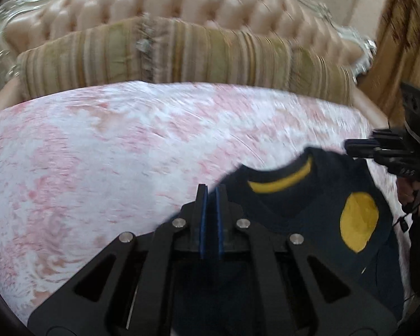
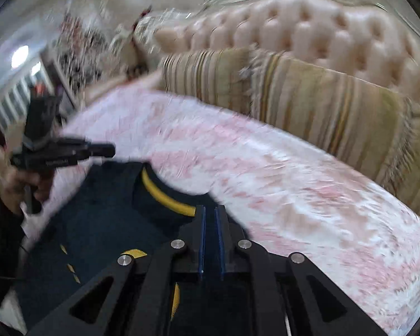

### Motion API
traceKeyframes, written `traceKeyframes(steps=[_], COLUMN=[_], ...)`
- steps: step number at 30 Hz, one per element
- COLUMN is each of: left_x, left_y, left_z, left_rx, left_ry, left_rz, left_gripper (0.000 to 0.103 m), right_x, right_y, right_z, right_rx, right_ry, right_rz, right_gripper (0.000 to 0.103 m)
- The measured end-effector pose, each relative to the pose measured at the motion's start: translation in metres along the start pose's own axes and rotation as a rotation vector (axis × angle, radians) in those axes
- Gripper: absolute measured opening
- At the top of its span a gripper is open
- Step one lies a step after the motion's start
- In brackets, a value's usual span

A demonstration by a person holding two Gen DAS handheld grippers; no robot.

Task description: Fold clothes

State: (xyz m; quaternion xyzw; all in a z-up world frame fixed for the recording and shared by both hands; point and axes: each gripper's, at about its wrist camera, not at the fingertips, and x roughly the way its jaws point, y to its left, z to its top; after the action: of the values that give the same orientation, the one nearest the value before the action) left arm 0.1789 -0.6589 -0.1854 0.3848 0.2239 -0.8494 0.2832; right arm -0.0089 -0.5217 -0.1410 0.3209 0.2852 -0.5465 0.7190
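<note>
A navy shirt (image 1: 308, 210) with a yellow collar band and a yellow round patch is held up over the pink-and-white bedspread (image 1: 98, 154). My left gripper (image 1: 211, 190) is shut on the shirt's shoulder edge. My right gripper (image 2: 210, 212) is shut on the other shoulder of the shirt (image 2: 106, 210), next to the yellow collar. The right gripper also shows at the right edge of the left wrist view (image 1: 350, 147), and the left gripper shows at the left of the right wrist view (image 2: 109, 149). Both views are motion-blurred.
Striped fringed pillows (image 1: 182, 56) lie along a tufted pink headboard (image 1: 168, 2) at the far side of the bed. A wooden panel (image 1: 406, 42) stands to the right. Cluttered furniture (image 2: 78, 42) stands beyond the bed's left side.
</note>
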Motion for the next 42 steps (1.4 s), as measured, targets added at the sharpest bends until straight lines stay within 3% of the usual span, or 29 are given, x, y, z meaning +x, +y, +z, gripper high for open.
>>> traceKeyframes(steps=[3, 5, 7, 9, 12, 14, 16, 20, 23, 29, 30, 31, 32, 38, 41, 42], left_x=[0.018, 0.017, 0.001, -0.024, -0.063, -0.083, -0.085, -0.066, -0.053, -0.039, -0.041, -0.042, -0.043, -0.043, -0.043, -0.043], left_y=[-0.009, -0.006, 0.007, 0.021, 0.050, 0.072, 0.088, 0.096, 0.092, 0.087, 0.087, 0.087, 0.086, 0.084, 0.085, 0.085], left_z=[-0.002, -0.001, -0.002, -0.005, -0.021, -0.038, -0.054, -0.071, -0.074, -0.076, -0.076, -0.077, -0.077, -0.075, -0.075, -0.075], left_rx=[0.026, 0.012, -0.048, -0.091, -0.179, -0.261, -0.321, -0.364, -0.358, -0.329, -0.324, -0.319, -0.312, -0.286, -0.282, -0.281], left_ry=[0.064, 0.058, 0.014, -0.052, -0.130, -0.171, -0.164, -0.110, -0.100, -0.078, -0.078, -0.077, -0.081, -0.077, -0.074, -0.073], left_rz=[0.044, 0.029, -0.022, -0.026, 0.040, 0.074, 0.033, -0.066, -0.137, -0.194, -0.190, -0.187, -0.188, -0.163, -0.153, -0.151], left_gripper=[0.007, 0.007, 0.007, 0.007, 0.010, 0.010, 0.013, 0.034, 0.035, 0.035, 0.033, 0.019, 0.015, 0.013, 0.013, 0.013], right_x=[0.028, 0.032, 0.031, 0.024, -0.004, -0.025, -0.048, -0.078, -0.080, -0.089, -0.088, -0.085, -0.080, -0.051, -0.050, -0.052], right_y=[0.001, -0.004, -0.009, -0.007, -0.006, -0.007, -0.013, -0.032, -0.052, -0.080, -0.081, -0.080, -0.077, -0.060, -0.060, -0.060], right_z=[-0.008, -0.011, -0.011, -0.009, -0.002, 0.003, 0.002, -0.025, -0.057, -0.102, -0.106, -0.104, -0.101, -0.087, -0.088, -0.088], right_rx=[-0.025, -0.011, 0.013, -0.002, -0.010, -0.013, 0.025, 0.198, 0.344, 0.546, 0.555, 0.551, 0.536, 0.460, 0.452, 0.452], right_ry=[0.082, 0.080, 0.080, 0.080, 0.024, -0.014, -0.058, -0.124, -0.119, -0.136, -0.134, -0.132, -0.131, -0.085, -0.082, -0.085], right_rz=[-0.071, -0.061, -0.042, -0.077, -0.120, -0.200, -0.274, -0.335, -0.296, -0.254, -0.233, -0.208, -0.183, -0.157, -0.194, -0.207], right_gripper=[0.009, 0.008, 0.008, 0.009, 0.009, 0.009, 0.012, 0.045, 0.045, 0.045, 0.045, 0.045, 0.045, 0.046, 0.060, 0.060])
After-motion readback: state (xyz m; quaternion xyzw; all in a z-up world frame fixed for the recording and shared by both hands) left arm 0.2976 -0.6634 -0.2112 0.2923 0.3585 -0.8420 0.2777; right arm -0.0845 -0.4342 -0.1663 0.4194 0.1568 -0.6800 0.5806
